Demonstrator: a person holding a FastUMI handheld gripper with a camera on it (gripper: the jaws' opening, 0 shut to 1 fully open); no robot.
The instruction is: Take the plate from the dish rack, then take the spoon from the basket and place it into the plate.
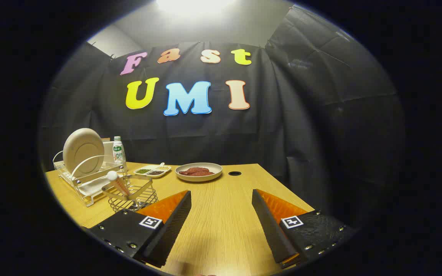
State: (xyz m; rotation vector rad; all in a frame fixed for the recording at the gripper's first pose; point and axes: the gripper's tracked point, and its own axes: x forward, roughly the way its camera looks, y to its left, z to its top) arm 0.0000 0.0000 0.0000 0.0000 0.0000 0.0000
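A beige plate (pixel 83 151) stands on edge in a white wire dish rack (pixel 86 180) at the far left of the wooden table. Just in front of the rack is a wire basket (pixel 133 196) with a spoon (pixel 117 181) standing in it, round end up. My gripper (pixel 221 199) hovers over the table's near part, open, nothing between its fingers. The basket sits just beyond my left finger (pixel 167 220); the rack and plate lie farther off to the left.
A shallow bowl of reddish meat (pixel 198 171) and a divided condiment dish (pixel 152 170) sit at the back of the table. A bottle (pixel 118 150) stands behind the rack. A round cable hole (pixel 235 173) lies beyond the right finger.
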